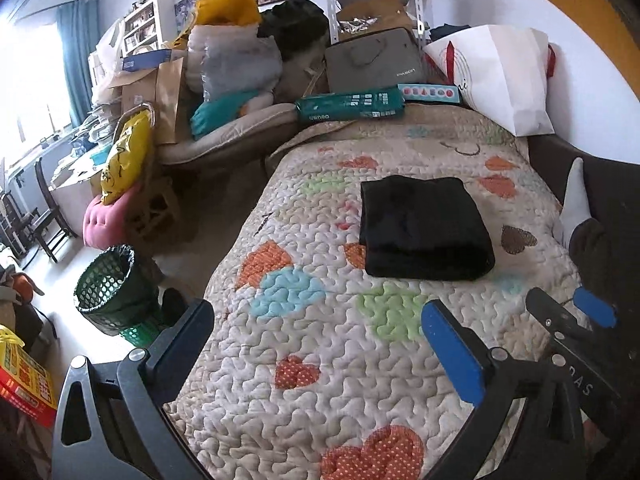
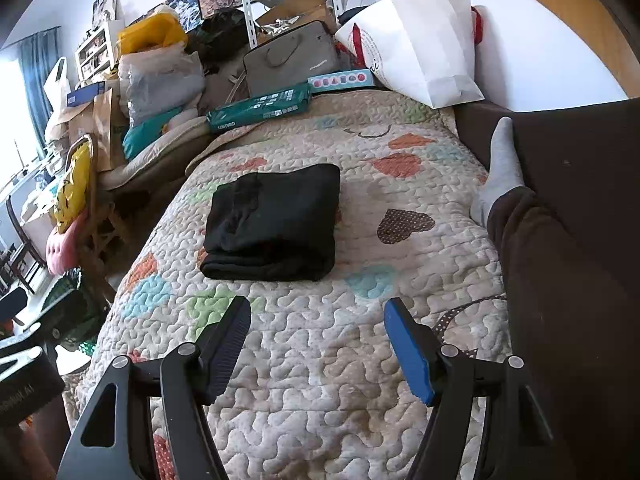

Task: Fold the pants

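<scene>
Black pants (image 1: 426, 228) lie folded into a neat rectangle on the bed (image 1: 320, 360); my left hand-held gripper (image 1: 320, 328) and right hand-held gripper (image 2: 316, 332) gape wide, empty, near them.

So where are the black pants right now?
The folded black pants lie on the heart-patterned quilt, mid-bed in both wrist views, ahead of both open grippers, with a brown dotted heart and a person's grey-socked foot to their right.

Black pants (image 2: 272, 222) lie folded into a compact rectangle on the heart-patterned quilt (image 2: 360, 360). The right gripper (image 2: 318, 346) hangs above bare quilt, near the pants — jaws apart, nothing between them. A grey-socked foot (image 2: 500, 172) rests at the quilt's right edge.
</scene>
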Motion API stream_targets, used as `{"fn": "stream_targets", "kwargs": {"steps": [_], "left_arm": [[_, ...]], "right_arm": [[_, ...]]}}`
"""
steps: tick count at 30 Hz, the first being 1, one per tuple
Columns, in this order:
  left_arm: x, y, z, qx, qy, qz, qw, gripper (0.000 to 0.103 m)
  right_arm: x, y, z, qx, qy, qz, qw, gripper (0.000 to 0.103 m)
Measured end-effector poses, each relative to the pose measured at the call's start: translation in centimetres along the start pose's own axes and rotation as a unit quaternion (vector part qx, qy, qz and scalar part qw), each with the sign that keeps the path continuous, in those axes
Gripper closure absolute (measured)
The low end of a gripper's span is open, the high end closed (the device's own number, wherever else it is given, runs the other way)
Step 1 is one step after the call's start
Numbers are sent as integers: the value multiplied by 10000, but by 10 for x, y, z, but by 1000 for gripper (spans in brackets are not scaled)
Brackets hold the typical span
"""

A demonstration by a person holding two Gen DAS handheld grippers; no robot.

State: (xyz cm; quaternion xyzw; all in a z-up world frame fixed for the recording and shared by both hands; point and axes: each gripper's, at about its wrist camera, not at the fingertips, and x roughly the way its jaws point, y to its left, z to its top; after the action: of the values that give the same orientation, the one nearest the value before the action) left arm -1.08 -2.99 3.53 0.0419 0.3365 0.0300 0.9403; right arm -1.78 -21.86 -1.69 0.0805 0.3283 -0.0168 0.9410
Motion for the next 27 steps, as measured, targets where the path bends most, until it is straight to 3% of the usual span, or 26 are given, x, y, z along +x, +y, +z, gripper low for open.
{"fn": "stream_targets", "kwargs": {"steps": [27], "left_arm": [[14, -4, -8, 29, 404, -224, 9989, 0]], "right_arm": [[5, 11, -4, -300, 38, -91, 9995, 28]]}}
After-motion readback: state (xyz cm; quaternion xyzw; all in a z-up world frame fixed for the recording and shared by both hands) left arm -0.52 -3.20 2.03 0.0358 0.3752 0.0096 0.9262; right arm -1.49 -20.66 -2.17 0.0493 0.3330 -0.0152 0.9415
